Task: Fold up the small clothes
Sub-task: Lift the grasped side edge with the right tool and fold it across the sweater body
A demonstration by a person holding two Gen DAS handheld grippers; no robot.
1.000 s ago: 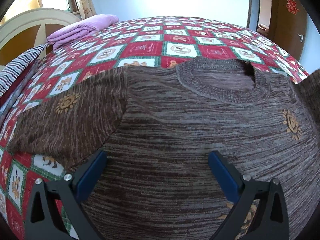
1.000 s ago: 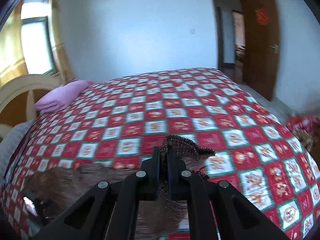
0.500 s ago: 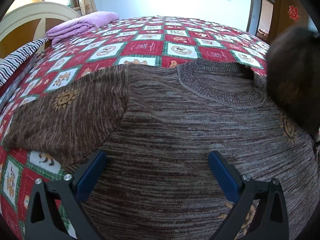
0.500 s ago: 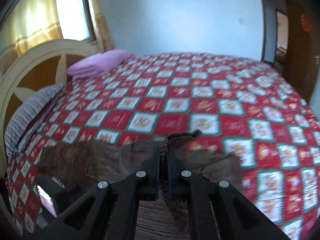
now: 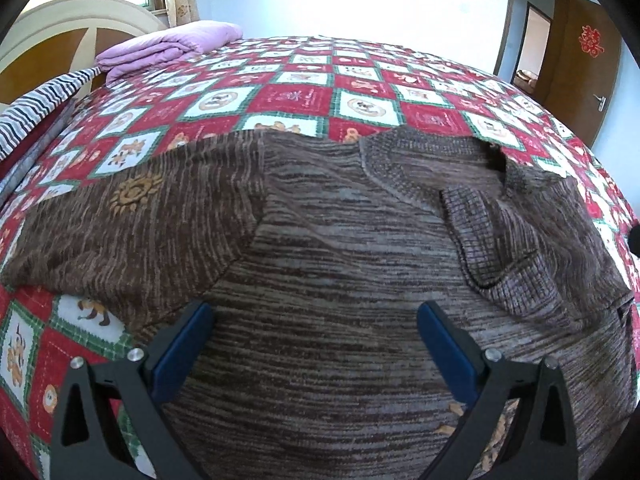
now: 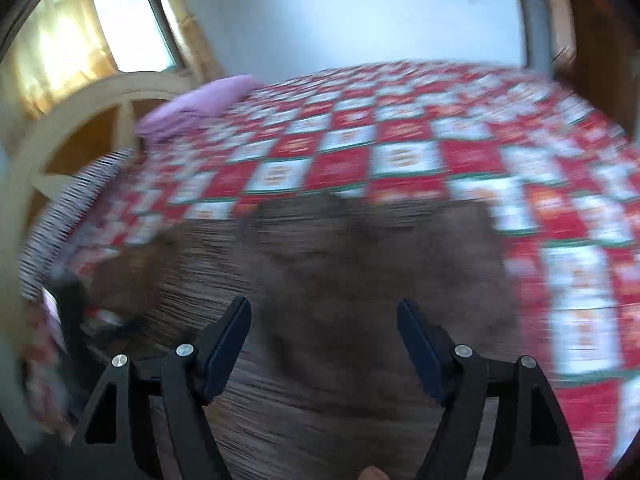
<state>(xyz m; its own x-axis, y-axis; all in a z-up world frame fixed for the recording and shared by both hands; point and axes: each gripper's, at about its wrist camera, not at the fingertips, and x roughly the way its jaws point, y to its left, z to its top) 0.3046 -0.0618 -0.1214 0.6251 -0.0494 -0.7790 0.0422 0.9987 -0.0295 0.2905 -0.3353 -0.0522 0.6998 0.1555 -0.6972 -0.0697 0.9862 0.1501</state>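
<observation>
A brown striped knit sweater [image 5: 328, 280] lies flat on the bed, neck away from me. Its left sleeve [image 5: 120, 224] spreads out to the side. Its right sleeve [image 5: 532, 248] lies folded across the chest, cuff toward the middle. My left gripper [image 5: 316, 328] hovers open over the sweater's lower body, nothing between its blue pads. In the blurred right wrist view, my right gripper [image 6: 324, 320] is over the sweater [image 6: 360, 264]; its jaws are opening and nothing is between them.
The bed has a red, white and green checked quilt [image 5: 304, 92]. A folded purple blanket [image 5: 168, 46] and a striped pillow [image 5: 36, 108] lie by the cream headboard [image 5: 68, 28]. A brown door [image 5: 584, 60] stands at the far right.
My right gripper carried the right sleeve over and down onto the sweater's chest, then let go of it and opened. The left gripper stayed in place, open.
</observation>
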